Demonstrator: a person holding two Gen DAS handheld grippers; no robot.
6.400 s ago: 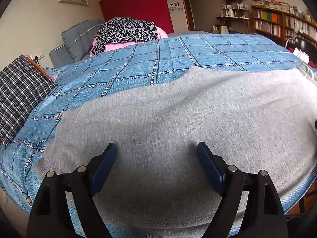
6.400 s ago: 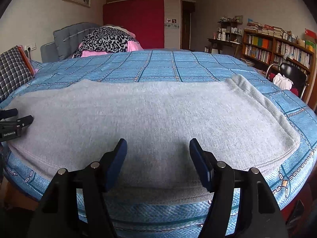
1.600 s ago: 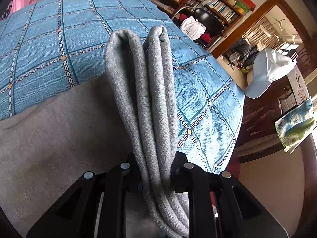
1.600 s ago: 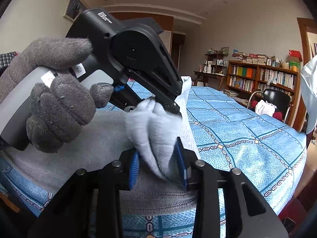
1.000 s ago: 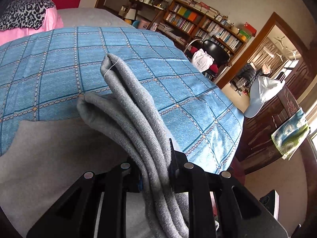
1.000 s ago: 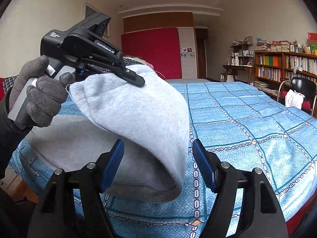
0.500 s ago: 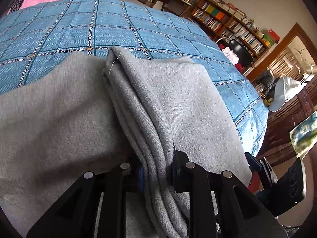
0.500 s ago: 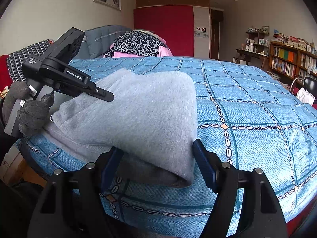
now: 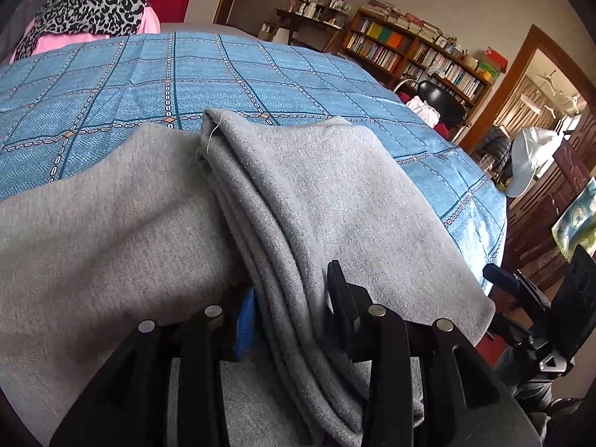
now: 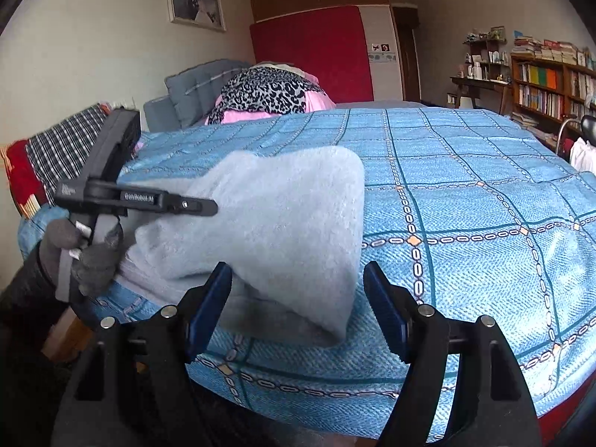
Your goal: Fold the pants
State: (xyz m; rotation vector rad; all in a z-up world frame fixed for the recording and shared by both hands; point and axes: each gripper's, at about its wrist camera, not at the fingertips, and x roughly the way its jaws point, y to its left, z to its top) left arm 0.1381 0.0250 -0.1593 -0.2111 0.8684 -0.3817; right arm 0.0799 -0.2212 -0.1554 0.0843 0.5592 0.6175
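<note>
The grey pants (image 9: 316, 193) lie folded over on themselves on the blue checked bedspread (image 9: 156, 74). Low in the left wrist view, my left gripper (image 9: 292, 309) has its jaws opening, and the stacked folded edge of the pants runs loosely between them. From the right wrist view, that gripper (image 10: 205, 206) rests on top of the fold (image 10: 283, 223), held by a grey gloved hand (image 10: 89, 260). My right gripper (image 10: 298, 298) stands open at the bed's near edge, with the fold's corner lying just ahead between its fingers, untouched. It also shows at the right edge (image 9: 503, 283).
Leopard-print and pink bedding (image 10: 268, 97) is piled at the headboard, and a plaid pillow (image 10: 63, 141) sits at the left. Bookshelves (image 9: 421, 59) and a black chair (image 9: 439, 100) stand beyond the bed's far side. The bedspread to the right (image 10: 484, 223) is bare.
The left gripper brought the lifted pant end down onto the rest of the pants, and its jaws have parted. The right gripper, which had let go earlier, stayed open near the fold's corner.
</note>
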